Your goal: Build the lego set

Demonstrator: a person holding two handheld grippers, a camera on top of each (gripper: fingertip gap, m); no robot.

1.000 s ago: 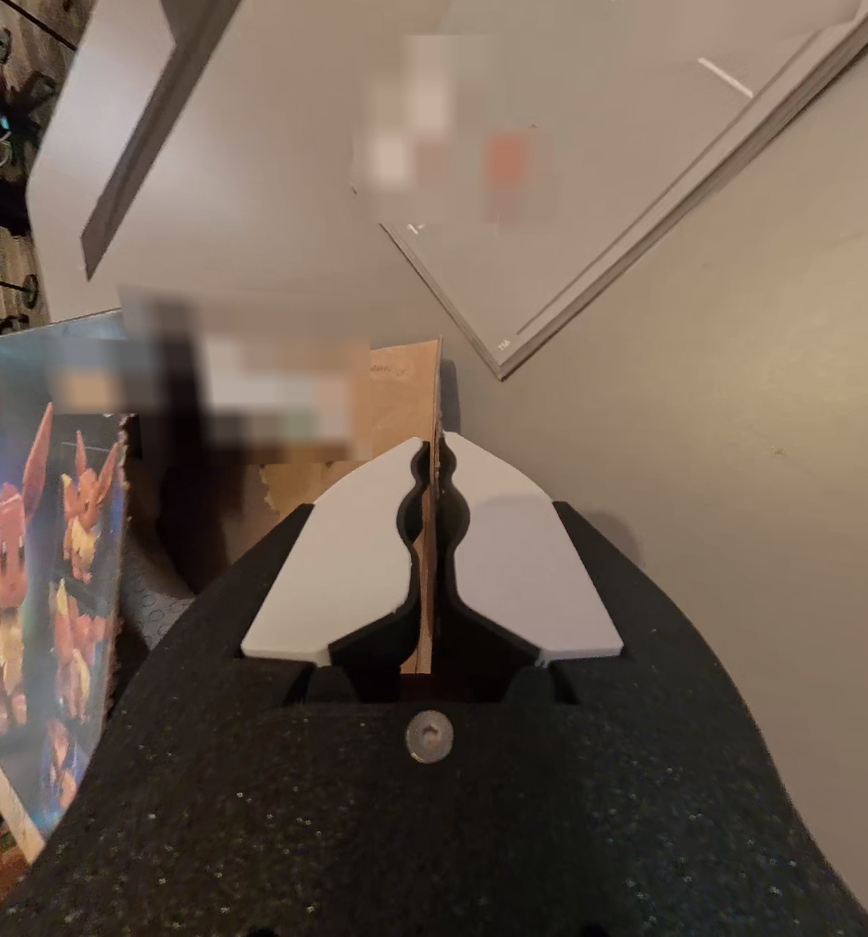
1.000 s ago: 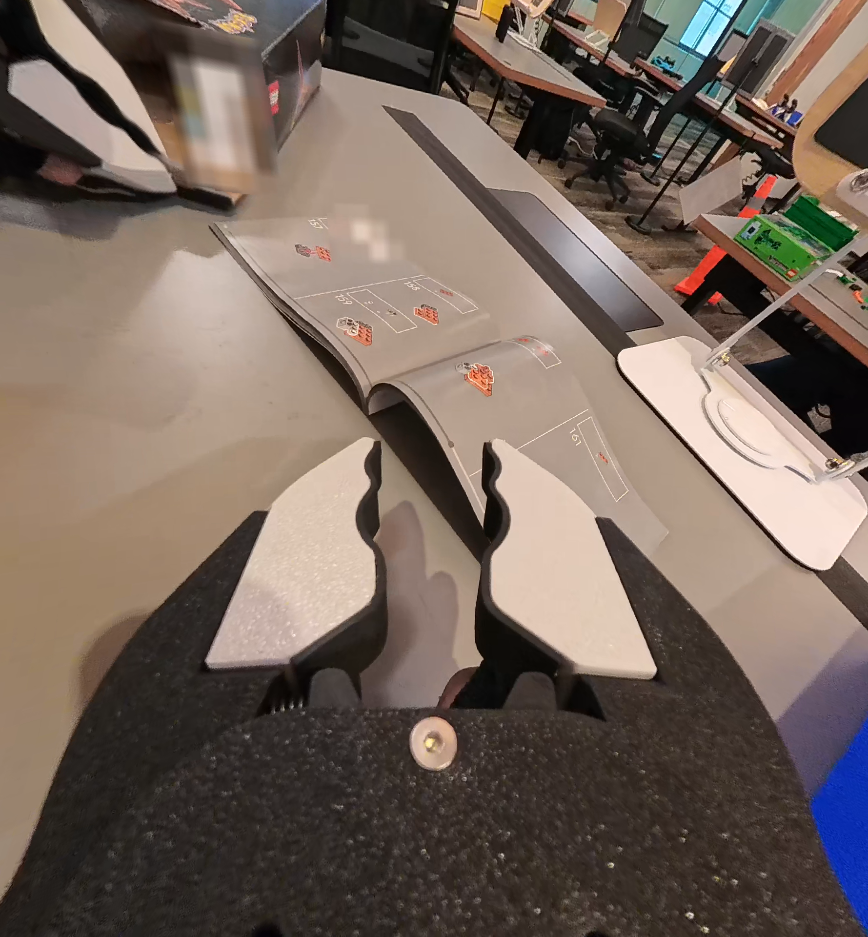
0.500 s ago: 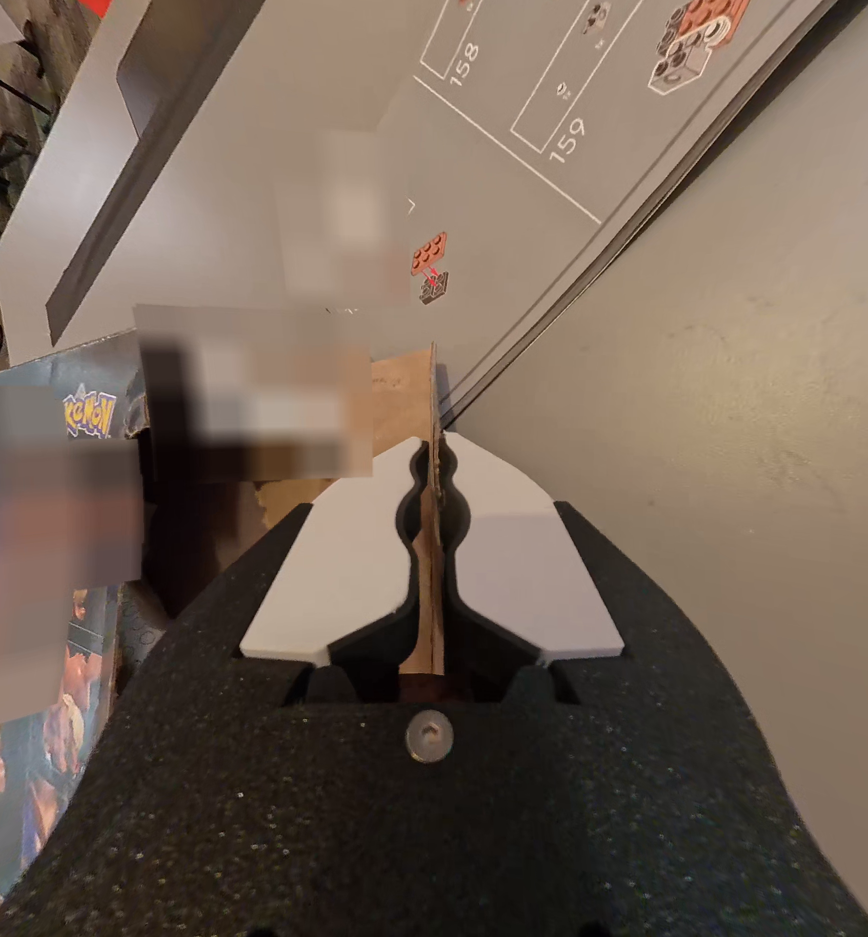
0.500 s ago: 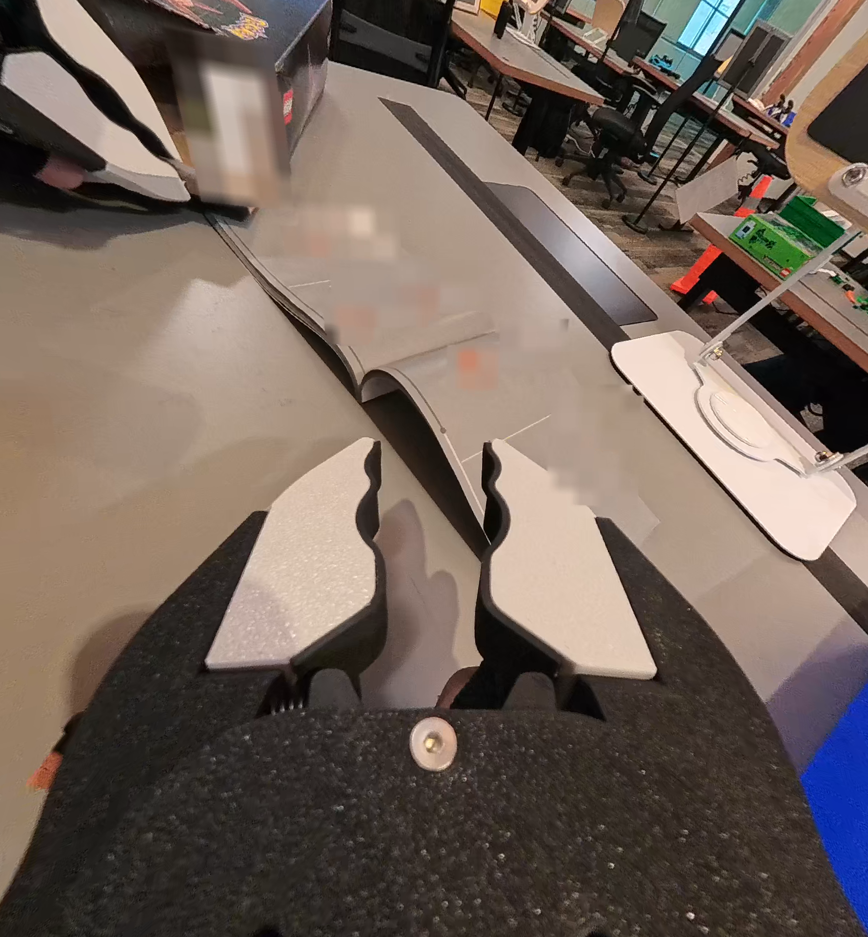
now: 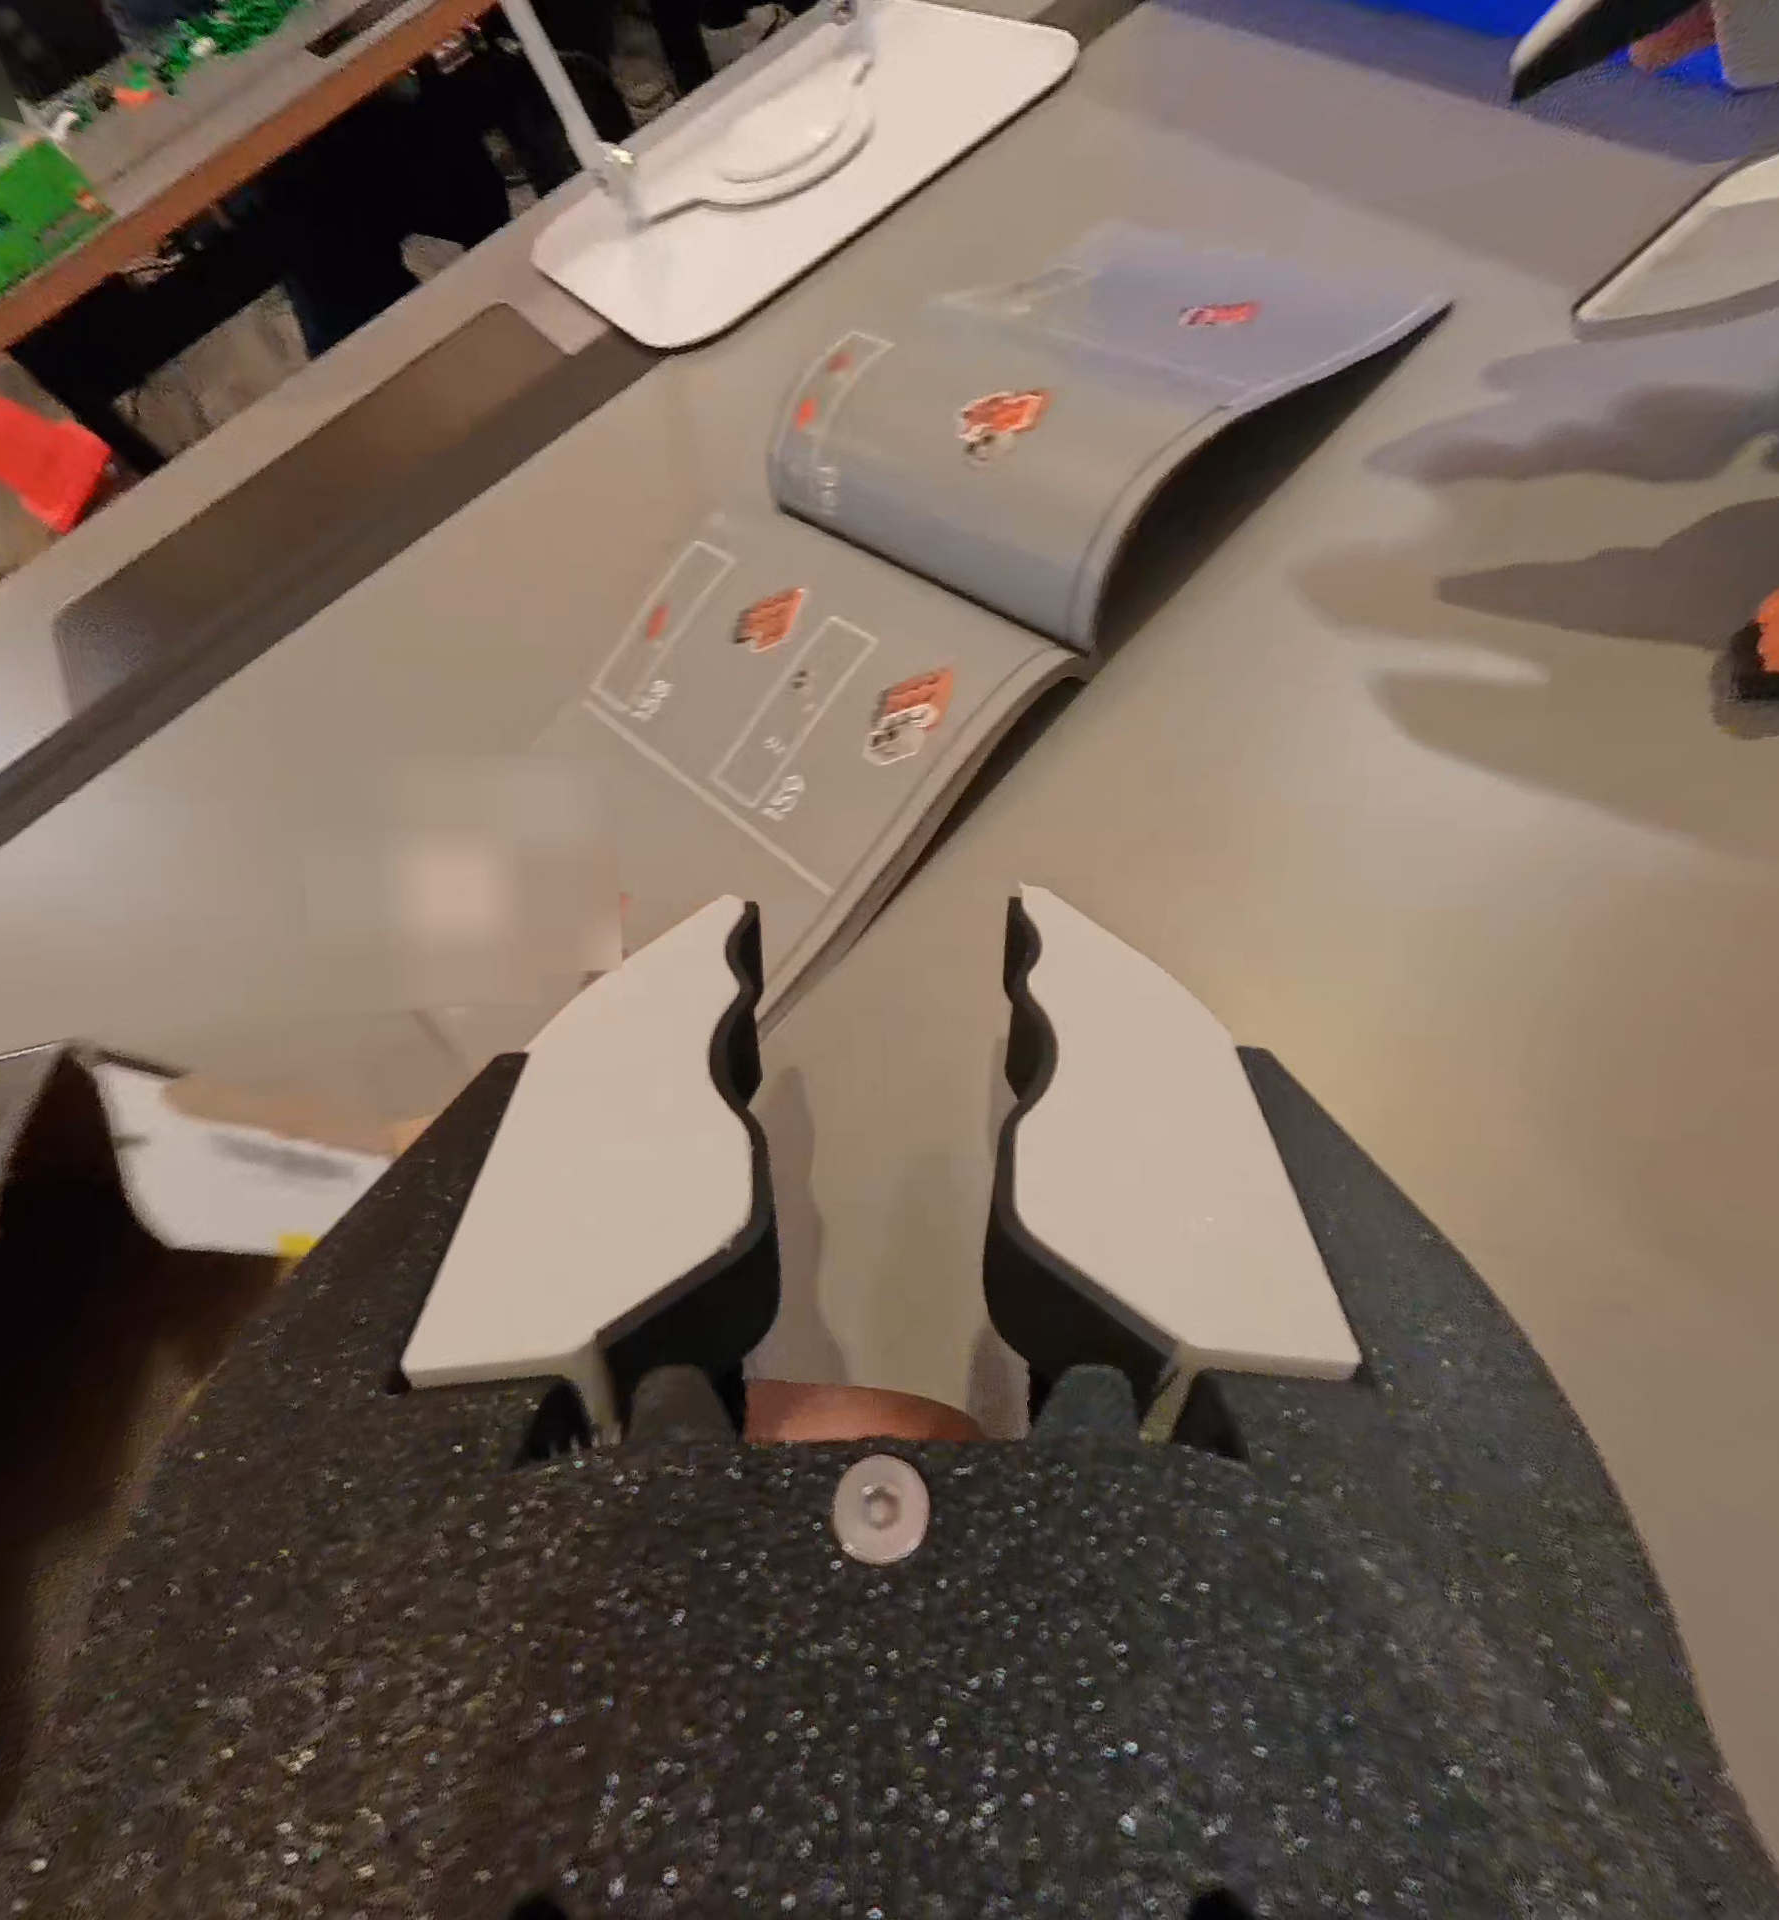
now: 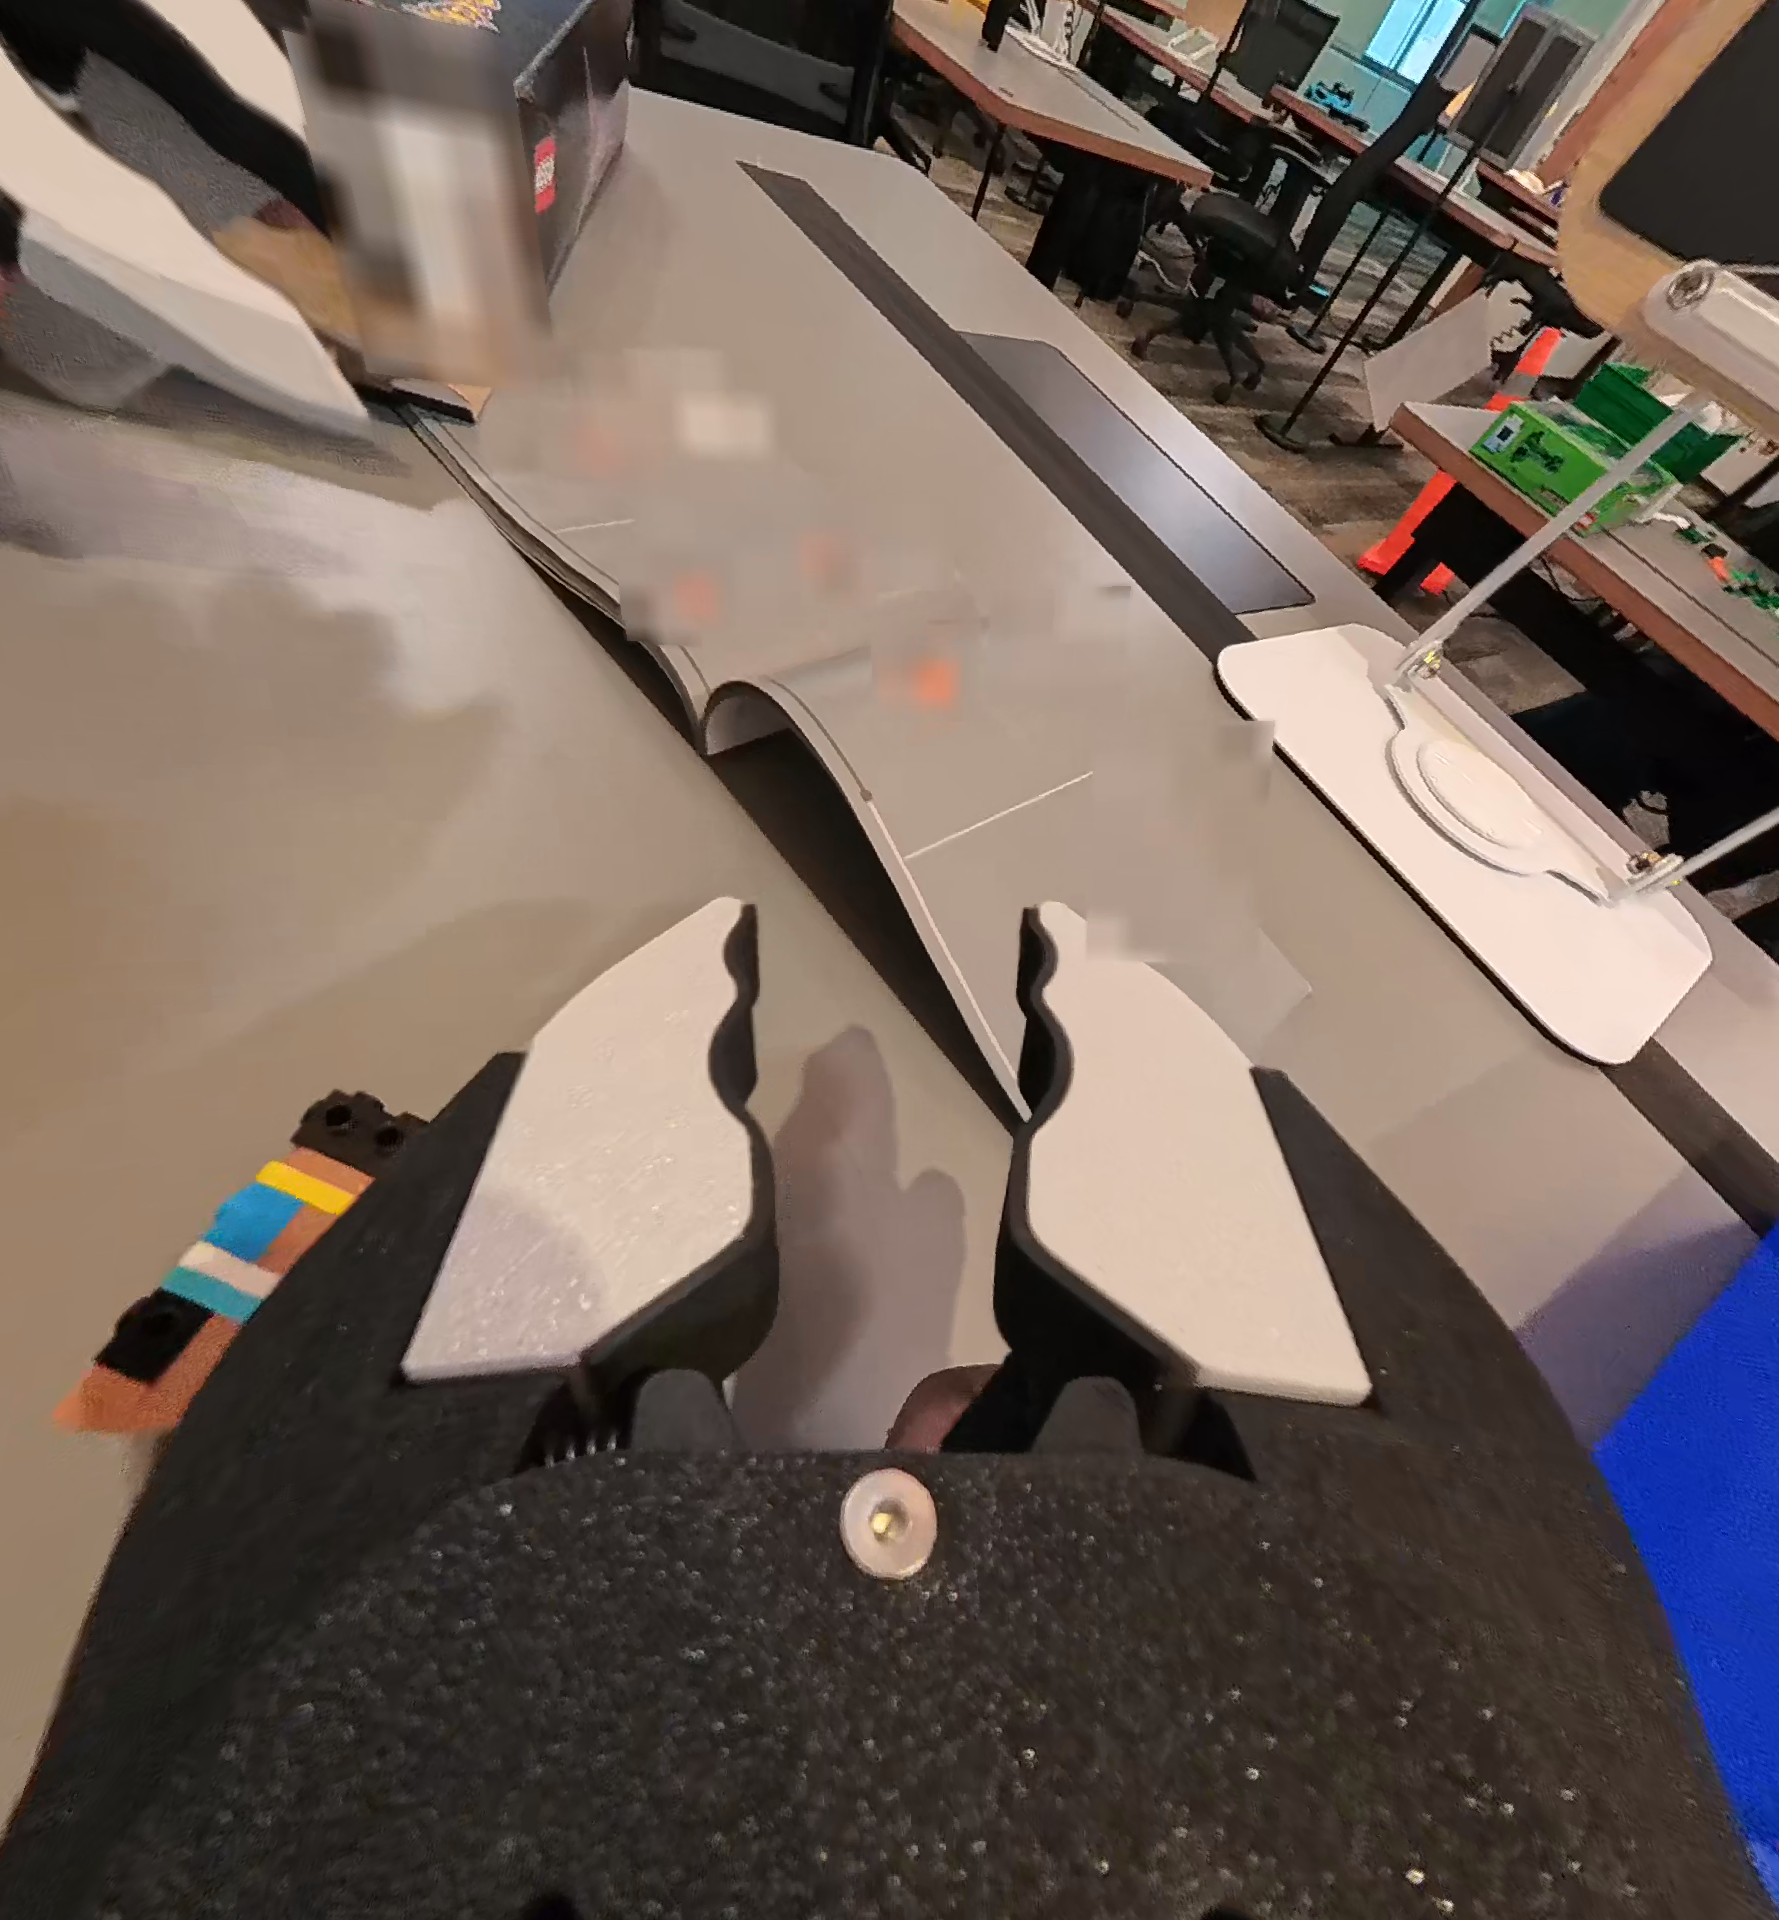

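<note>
Your left gripper (image 5: 883,920) hovered over the grey worktop (image 5: 1332,987), fingers wide and empty, near the box (image 6: 573,156). The open instruction booklet (image 5: 864,665) lay mid-worktop toward the far edge. Your right gripper (image 6: 885,925) also stood wide, empty, with the partly built lego model (image 6: 230,1257) just beside its left finger.

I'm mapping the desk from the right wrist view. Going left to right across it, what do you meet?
Lego assembly → right gripper → open instruction booklet → white lamp base
</note>
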